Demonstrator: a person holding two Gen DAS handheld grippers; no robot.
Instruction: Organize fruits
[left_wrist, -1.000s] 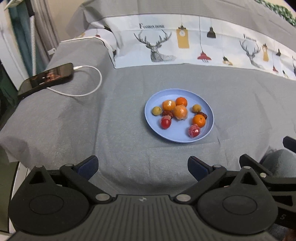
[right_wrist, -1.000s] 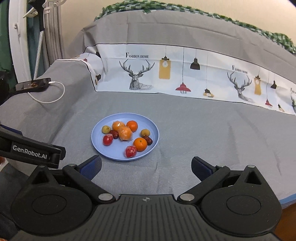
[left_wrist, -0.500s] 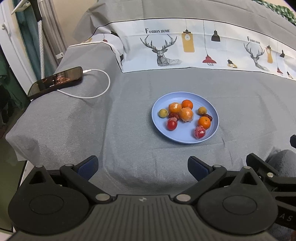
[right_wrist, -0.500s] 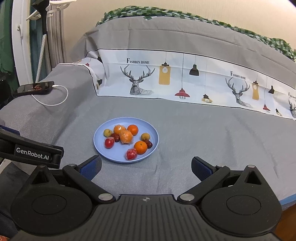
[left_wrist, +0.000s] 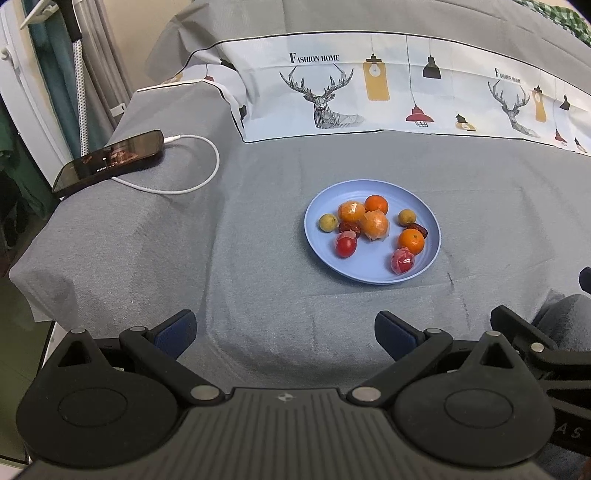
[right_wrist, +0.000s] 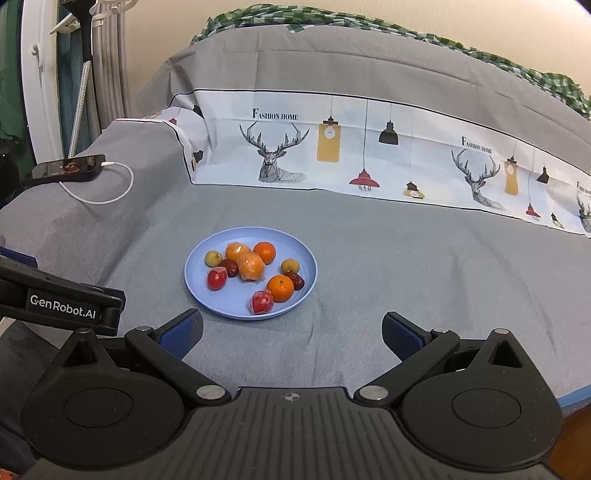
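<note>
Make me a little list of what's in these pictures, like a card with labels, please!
surface: grey cloth with a deer-and-lamp printed band
plate: blue plate, round, on the cloth
fruits on plate: two bare oranges, two wrapped oranges, two red fruits, two small yellow-green fruits, dark red ones between them
phone: black phone, far left, white cable plugged in
left tool: open, empty, short of the plate
right tool: open, empty, short of the plate

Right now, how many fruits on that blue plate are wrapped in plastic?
4: two wrapped oranges, one at the back and one at the centre; a wrapped tomato on the left; a wrapped red fruit at the front.
</note>
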